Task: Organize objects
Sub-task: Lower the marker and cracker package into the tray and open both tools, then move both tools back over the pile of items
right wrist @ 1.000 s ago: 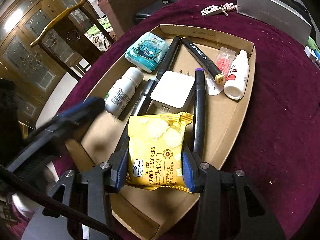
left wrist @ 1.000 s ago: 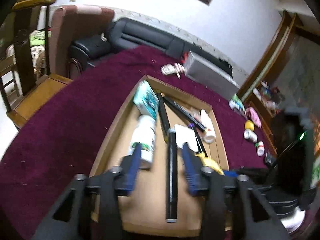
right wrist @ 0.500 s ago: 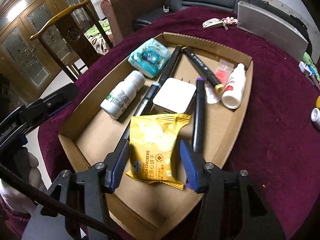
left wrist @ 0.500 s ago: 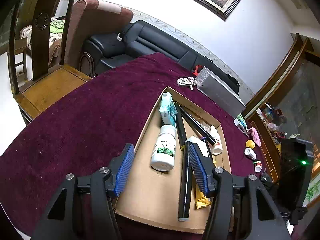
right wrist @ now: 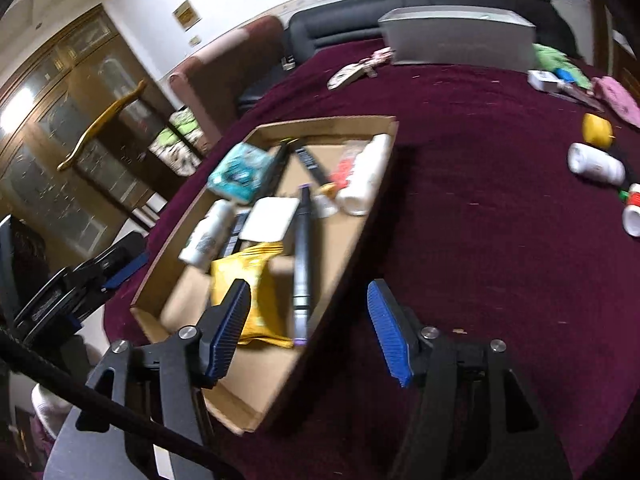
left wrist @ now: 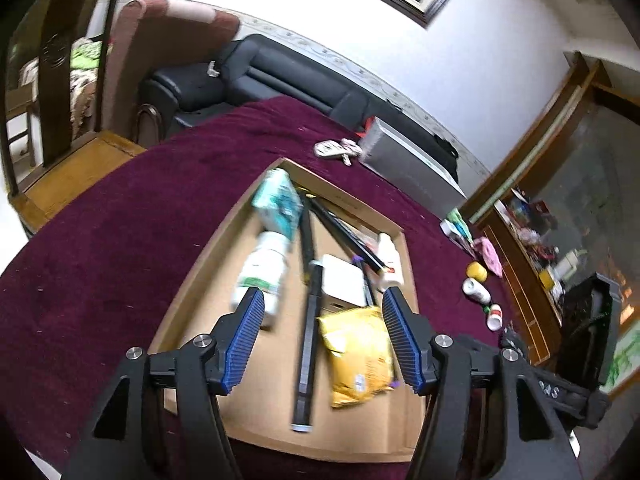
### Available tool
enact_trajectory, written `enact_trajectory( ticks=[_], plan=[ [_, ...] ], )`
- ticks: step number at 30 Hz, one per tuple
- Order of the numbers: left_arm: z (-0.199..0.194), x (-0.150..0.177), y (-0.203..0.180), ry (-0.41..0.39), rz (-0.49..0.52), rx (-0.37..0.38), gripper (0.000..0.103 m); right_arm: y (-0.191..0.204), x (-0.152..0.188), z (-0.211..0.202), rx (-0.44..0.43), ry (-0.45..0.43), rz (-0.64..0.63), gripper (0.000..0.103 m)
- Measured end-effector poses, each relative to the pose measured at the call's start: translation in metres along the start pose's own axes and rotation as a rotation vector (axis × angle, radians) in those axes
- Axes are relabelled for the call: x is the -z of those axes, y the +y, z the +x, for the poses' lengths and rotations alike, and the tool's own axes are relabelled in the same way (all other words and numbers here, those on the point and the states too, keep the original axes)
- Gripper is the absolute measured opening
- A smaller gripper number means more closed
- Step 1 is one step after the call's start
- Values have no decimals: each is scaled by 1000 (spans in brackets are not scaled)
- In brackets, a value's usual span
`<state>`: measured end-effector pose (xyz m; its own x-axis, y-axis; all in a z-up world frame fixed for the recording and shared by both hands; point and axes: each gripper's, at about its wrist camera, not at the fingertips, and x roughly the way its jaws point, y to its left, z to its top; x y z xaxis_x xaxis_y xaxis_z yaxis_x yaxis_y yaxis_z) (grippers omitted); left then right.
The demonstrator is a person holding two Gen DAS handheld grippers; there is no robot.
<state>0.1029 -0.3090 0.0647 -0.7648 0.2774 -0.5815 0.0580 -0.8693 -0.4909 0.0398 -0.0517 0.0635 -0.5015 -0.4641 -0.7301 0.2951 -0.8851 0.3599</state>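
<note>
While both views blur, left gripper (left wrist: 322, 334) and right gripper (right wrist: 308, 326) gape empty; tray (right wrist: 352, 240) labels at 12 o'clock are unreadable.

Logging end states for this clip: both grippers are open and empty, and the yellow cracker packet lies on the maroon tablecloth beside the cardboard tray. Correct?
One thing is off. The yellow cracker packet lies inside the cardboard tray, not on the maroon tablecloth; the left wrist view shows it beside the long black marker. The left gripper and right gripper are indeed open and empty.
</note>
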Motion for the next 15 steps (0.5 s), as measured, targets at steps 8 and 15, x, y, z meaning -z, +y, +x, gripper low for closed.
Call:
enact_trajectory(
  ticks=[8,15],
  plan=[
    [13,17,-63,68,148,6,57,-46,3,-34,297,-130,-4,61],
    [38,39,-127,145,284,43,56,-85,10,-61,414,-194,23,67]
  ],
)
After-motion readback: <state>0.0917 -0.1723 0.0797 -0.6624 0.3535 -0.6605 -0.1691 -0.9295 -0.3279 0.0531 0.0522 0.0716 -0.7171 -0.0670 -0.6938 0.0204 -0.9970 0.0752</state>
